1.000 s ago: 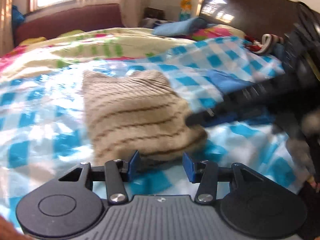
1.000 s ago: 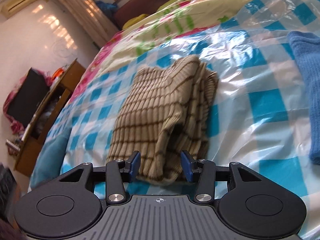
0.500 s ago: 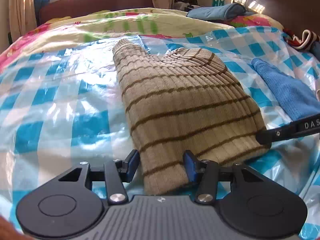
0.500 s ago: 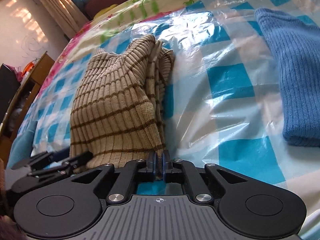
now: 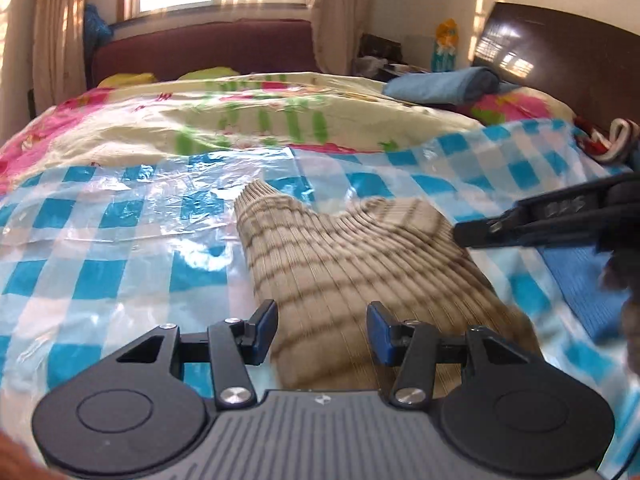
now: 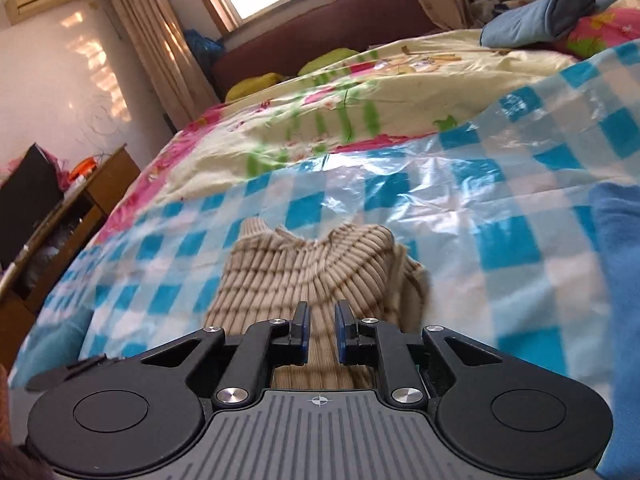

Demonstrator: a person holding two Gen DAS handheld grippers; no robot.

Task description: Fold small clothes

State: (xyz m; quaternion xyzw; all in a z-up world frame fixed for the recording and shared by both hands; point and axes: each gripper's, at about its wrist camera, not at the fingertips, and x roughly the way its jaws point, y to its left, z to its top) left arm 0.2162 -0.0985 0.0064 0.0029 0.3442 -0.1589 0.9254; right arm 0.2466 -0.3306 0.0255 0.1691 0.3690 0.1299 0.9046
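Note:
A beige knit sweater with brown stripes lies folded on the blue-and-white checked plastic sheet on the bed. My left gripper hovers over its near left part, jaws apart, with the knit showing between the blue pads, which do not press on it. In the right wrist view the same sweater lies just ahead of my right gripper. Its jaws are opening and stand a narrow gap apart, with knit visible through the gap but not pinched. From the left wrist view the right gripper reaches in at the sweater's right edge.
A blue folded garment lies to the right of the sweater. A floral quilt covers the far half of the bed. A blue rolled bundle rests by the dark headboard. A wooden cabinet stands left of the bed.
The right gripper shut at the sweater's near right corner, then moved over the sweater's middle and parted slightly. The left gripper shifted along the sweater's near edge, its jaws unchanged.

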